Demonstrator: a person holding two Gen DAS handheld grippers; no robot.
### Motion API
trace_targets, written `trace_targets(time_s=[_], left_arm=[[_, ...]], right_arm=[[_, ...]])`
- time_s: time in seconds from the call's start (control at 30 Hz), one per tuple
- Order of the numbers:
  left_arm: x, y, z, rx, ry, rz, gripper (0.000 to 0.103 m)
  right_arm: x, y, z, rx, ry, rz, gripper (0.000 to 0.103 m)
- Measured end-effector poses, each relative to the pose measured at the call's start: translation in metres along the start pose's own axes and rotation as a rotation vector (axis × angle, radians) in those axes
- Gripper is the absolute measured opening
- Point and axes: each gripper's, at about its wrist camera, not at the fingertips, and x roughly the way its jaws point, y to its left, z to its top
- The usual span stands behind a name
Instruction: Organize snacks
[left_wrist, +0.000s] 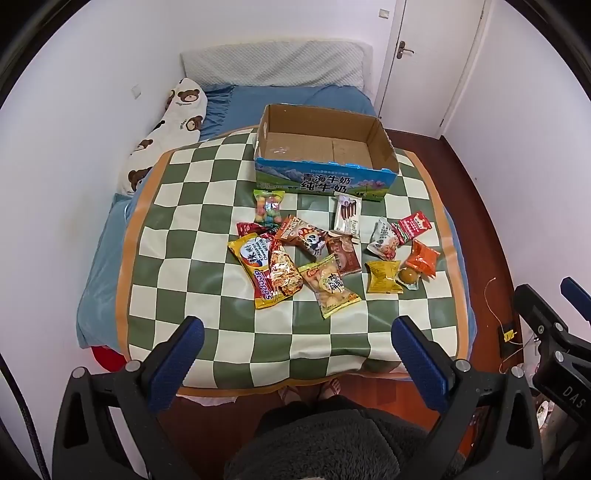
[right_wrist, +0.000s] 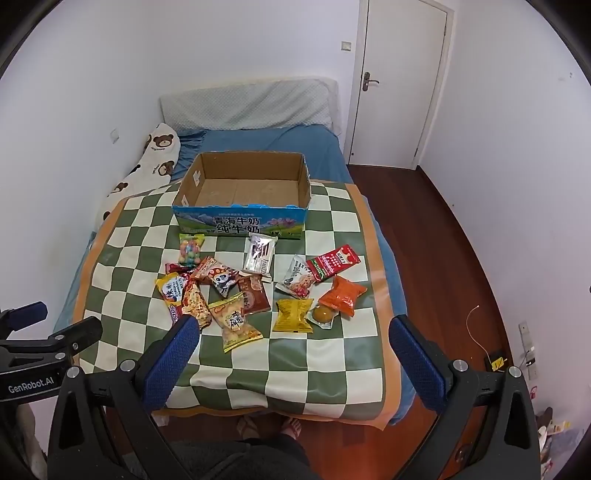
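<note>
Several snack packets lie scattered on a green-and-cream checked mat (left_wrist: 177, 258) (right_wrist: 332, 354) spread over a bed. Among them are a yellow bag (left_wrist: 255, 275) (right_wrist: 170, 295), a panda packet (left_wrist: 306, 236) (right_wrist: 219, 277), an orange packet (left_wrist: 423, 257) (right_wrist: 341, 295) and a red packet (left_wrist: 412, 226) (right_wrist: 331, 262). Behind them stands an empty open cardboard box (left_wrist: 325, 181) (right_wrist: 240, 221) with a blue printed front. My left gripper (left_wrist: 297, 326) hangs open over the mat's near edge, nothing between its fingers. My right gripper (right_wrist: 293, 326) is open too, above the near packets, holding nothing.
A bear-print pillow (left_wrist: 166, 136) (right_wrist: 147, 162) lies along the left wall, with a grey headboard cushion (left_wrist: 273, 66) (right_wrist: 247, 103) at the back. Wooden floor (right_wrist: 443, 258) runs to the right, toward a white door (right_wrist: 399, 81). A person's sandalled feet (left_wrist: 310, 389) stand at the bed's foot.
</note>
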Motion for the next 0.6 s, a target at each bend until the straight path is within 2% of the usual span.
trace_targets(time_s=[0.6], left_arm=[[-0.0022, 0.0017, -0.0074, 0.006, 0.014, -0.007, 0.103]], right_arm=[[0.006, -0.0013, -0.0008, 0.008, 0.02, -0.003, 0.103]])
